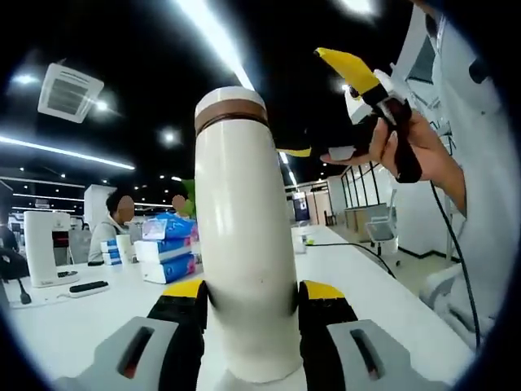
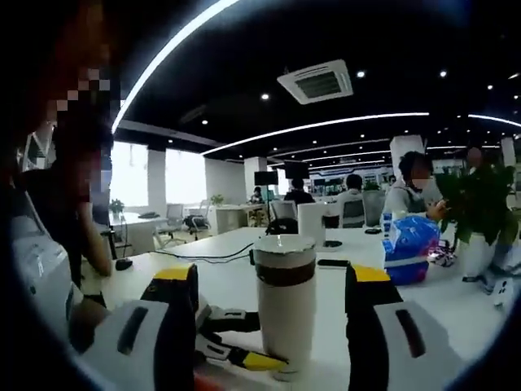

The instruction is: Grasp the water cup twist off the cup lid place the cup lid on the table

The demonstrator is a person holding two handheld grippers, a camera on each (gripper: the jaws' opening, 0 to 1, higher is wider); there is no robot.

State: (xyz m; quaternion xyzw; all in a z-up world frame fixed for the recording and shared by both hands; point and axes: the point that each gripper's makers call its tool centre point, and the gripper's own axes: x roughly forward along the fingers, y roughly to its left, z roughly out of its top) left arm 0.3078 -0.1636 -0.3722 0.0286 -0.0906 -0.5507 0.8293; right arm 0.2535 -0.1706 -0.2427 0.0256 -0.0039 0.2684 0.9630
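Left gripper (image 1: 252, 305) is clamping the lower body of the white water cup (image 1: 244, 244), which is standing upright on the white table (image 1: 374, 293) with its brown-banded cup lid (image 1: 230, 104) on. Right gripper (image 2: 273, 305) is hovering with jaws apart, facing the cup, touching nothing.

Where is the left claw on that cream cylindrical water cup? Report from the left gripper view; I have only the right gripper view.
Observer: The left claw clamps the cream cylindrical water cup low on its body, one jaw on each side.
Operator: Place my right claw against the lid.
Observer: The right claw hangs open beside the brown-banded cream cup lid, level with it and not touching it.
Operator: Say what holds it.
Observer: A hand wraps its black grip.
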